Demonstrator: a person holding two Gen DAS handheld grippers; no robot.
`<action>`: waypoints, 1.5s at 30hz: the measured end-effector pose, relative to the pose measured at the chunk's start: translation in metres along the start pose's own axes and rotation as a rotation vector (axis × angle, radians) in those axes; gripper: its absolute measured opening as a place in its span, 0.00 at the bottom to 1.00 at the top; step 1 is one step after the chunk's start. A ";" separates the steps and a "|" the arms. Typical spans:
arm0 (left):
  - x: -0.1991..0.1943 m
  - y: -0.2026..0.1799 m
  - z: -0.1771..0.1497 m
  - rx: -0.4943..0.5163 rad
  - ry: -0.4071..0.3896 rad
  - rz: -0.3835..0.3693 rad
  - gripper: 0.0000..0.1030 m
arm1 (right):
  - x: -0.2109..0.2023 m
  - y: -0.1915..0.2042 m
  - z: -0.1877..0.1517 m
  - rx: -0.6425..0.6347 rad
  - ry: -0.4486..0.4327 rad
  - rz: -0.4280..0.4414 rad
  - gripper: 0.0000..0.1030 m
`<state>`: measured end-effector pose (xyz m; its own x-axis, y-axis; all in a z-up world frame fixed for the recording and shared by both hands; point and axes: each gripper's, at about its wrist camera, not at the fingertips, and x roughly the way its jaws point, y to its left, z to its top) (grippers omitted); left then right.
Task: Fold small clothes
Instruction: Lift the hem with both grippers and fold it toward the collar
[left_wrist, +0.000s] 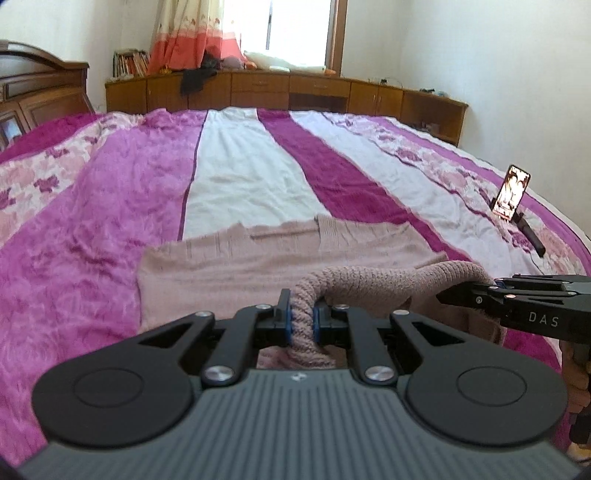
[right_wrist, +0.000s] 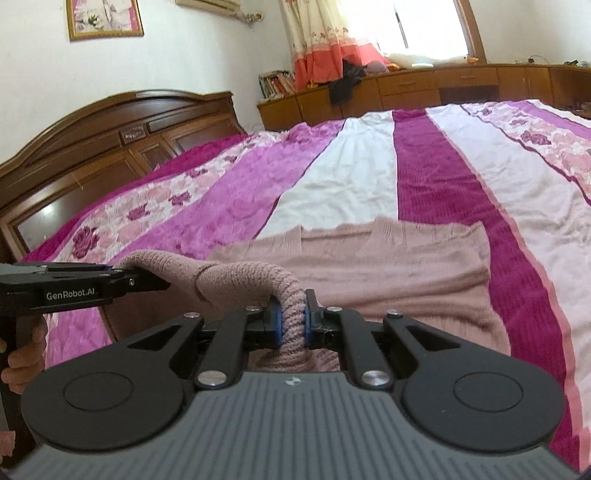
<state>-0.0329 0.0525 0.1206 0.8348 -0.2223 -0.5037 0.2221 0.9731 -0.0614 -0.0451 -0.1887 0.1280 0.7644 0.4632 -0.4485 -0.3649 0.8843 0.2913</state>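
Knitwear in a dusty pink — one sweater (left_wrist: 258, 266) — lies spread on the bed (left_wrist: 122, 192), its far part flat while the near ribbed edge is lifted off the cover. Two grippers hold that edge. The left gripper (left_wrist: 302, 320) pinches a rolled rope of knit between its blue pads, and the right gripper (right_wrist: 293, 320) does the same a little way along, so the hem hangs between them as a short raised bridge. Holding it at two points probably keeps the edge straight and taut, ready to be carried forward over the flat part as one fold. Each gripper shows in the other's view, side on and close. One phone (left_wrist: 511, 194) stands propped on a stand near the bed's right side, well apart from the sweater. No other small clothes lie on the bed.
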 end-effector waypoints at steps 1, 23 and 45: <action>0.001 0.000 0.003 0.007 -0.011 0.005 0.12 | 0.002 0.000 0.005 0.000 -0.009 0.001 0.11; 0.122 0.044 0.060 -0.002 -0.035 0.106 0.12 | 0.157 -0.014 0.087 -0.109 -0.046 -0.103 0.11; 0.240 0.065 0.013 -0.007 0.140 0.138 0.14 | 0.275 -0.066 0.023 0.026 0.107 -0.157 0.13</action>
<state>0.1887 0.0620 0.0072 0.7789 -0.0763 -0.6224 0.1060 0.9943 0.0108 0.2015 -0.1213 0.0050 0.7492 0.3244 -0.5775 -0.2303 0.9450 0.2321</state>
